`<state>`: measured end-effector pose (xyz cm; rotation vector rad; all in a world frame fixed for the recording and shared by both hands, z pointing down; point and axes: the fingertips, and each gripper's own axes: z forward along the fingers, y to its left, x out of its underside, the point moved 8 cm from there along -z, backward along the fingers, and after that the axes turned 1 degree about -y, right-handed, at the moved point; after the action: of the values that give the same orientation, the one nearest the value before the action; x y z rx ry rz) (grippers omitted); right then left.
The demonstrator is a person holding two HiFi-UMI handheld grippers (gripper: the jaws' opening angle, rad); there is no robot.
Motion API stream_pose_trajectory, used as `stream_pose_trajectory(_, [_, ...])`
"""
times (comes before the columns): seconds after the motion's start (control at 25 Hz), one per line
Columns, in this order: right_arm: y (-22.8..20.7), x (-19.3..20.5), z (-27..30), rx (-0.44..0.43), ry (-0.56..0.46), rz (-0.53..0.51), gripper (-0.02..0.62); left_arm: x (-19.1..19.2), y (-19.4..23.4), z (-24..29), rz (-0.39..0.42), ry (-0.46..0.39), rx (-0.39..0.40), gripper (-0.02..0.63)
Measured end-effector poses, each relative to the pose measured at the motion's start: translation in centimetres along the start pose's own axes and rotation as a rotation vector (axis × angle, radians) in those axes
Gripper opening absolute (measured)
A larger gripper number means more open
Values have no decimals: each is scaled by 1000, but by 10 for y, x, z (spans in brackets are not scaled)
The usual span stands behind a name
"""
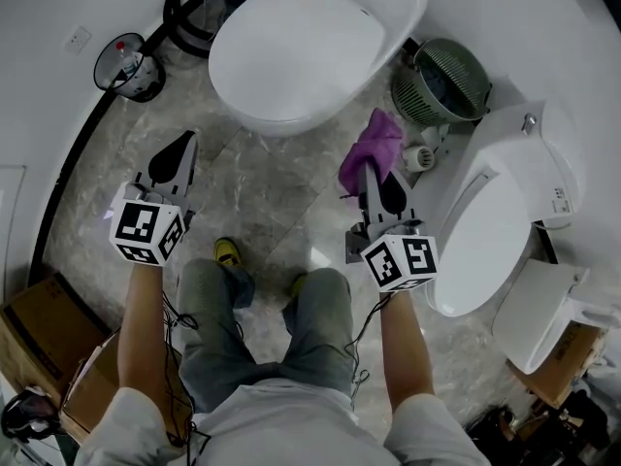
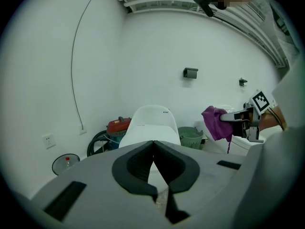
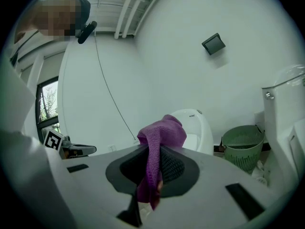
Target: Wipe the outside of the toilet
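My left claw (image 2: 153, 143): pressed together, pad tips touching, nothing pinched between them; held out over the floor.
My right claw (image 3: 153, 149): clamped on the purple cloth (image 3: 162, 133), which bunches up above the tips and hangs down between the pads.
Toilet (image 1: 296, 51): ahead of both claws with its lid down, lying ahead and to the right of my left claw and ahead and to the left of my right one. Neither claw touches it.
Cloth and toilet: apart; the cloth sits just short of the bowl's front, off its right side.
Second toilet (image 1: 480, 231): close on the right of my right claw, lid down.
Green basket (image 1: 441, 81): ahead and to the right of my right claw, past the cloth.
Wire bin (image 1: 126, 66): ahead and to the left of my left claw, against the wall, with a bottle inside.
Red canister (image 2: 118, 126): beyond my left claw, left of the toilet, with a black hose coiled beside it.
Marble floor (image 1: 262, 197): under both claws.
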<state>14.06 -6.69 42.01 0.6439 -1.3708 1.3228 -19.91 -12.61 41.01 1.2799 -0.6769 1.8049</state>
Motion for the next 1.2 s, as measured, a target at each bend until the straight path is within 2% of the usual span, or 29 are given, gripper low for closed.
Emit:
stream_pose_trajectory(0.52, [-41, 85, 37, -70, -21, -32, 57, 81, 5, 42, 41, -37, -24, 12])
stream_pose_trajectory(0.88, [-76, 162, 64, -122, -48, -59, 57, 146, 5, 78, 90, -79, -29, 12])
stream_pose_trajectory(1.2, [-88, 188, 73, -163, -68, -85, 57, 172, -1, 85, 130, -82, -24, 12])
